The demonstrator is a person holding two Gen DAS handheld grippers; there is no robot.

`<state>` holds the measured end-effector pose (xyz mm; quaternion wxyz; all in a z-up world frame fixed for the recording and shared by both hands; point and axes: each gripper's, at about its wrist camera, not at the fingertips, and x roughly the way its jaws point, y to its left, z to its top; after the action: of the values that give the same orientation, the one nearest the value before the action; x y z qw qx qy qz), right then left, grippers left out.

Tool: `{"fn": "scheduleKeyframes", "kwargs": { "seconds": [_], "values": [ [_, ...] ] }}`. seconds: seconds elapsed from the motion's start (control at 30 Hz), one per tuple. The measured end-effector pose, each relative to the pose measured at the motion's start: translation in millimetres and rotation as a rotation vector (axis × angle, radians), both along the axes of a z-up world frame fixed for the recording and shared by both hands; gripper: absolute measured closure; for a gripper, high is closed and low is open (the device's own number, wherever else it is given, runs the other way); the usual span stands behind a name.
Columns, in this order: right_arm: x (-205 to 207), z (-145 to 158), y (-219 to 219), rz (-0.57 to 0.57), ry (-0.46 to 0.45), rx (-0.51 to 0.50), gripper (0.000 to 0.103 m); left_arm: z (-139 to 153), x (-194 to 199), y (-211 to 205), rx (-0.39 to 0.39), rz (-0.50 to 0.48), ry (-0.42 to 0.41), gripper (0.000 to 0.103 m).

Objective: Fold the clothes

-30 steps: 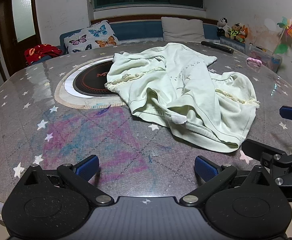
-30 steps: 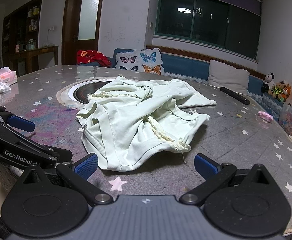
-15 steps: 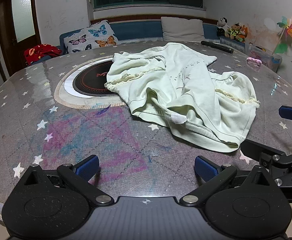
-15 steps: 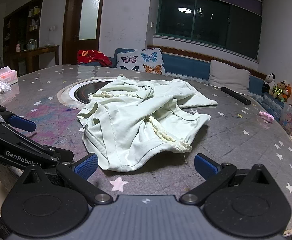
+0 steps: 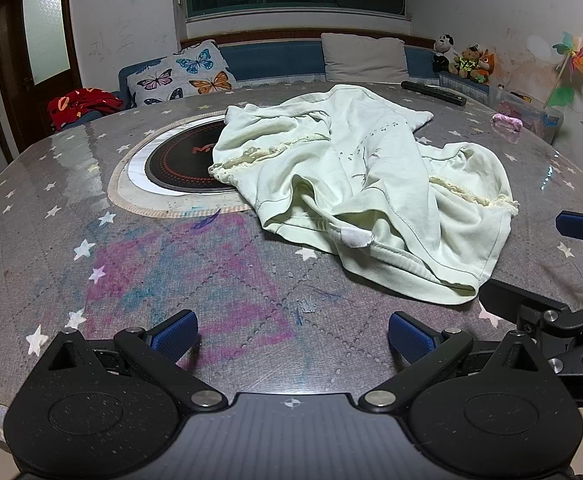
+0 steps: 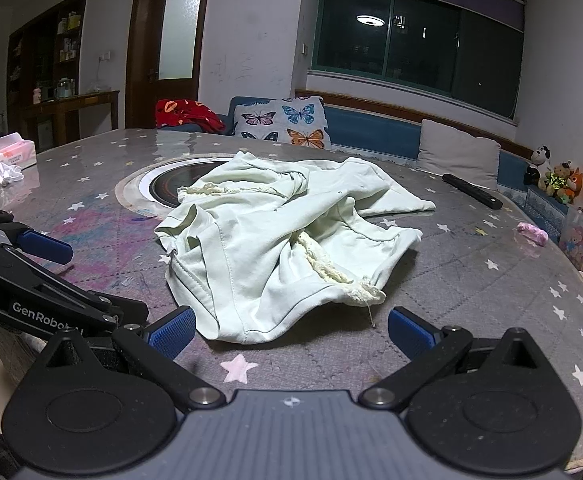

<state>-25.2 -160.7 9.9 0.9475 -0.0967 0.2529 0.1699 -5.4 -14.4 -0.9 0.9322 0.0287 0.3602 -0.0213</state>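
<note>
left gripper jaws wide, empty | right gripper jaws wide, empty | pale green garment crumpled on table, untouched

left wrist: low, near table edge | right wrist: same, rightward | shared: garment

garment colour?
Pale mint green garment with cream lace trim; clearest in the right wrist view.

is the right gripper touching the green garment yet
Apart. In the right wrist view the right gripper is open, and bare table shows between its blue fingertips and the hem of the green garment.
</note>
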Motion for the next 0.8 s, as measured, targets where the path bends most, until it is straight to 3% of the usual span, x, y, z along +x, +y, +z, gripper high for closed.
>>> {"fn": "scheduleKeyframes", "kwargs": {
  "seconds": [0.8],
  "values": [
    [16, 0, 2, 0.011, 0.020, 0.014, 0.000, 4, 16, 6, -0.005, 0.011, 0.009, 0.000]
  ]
}}
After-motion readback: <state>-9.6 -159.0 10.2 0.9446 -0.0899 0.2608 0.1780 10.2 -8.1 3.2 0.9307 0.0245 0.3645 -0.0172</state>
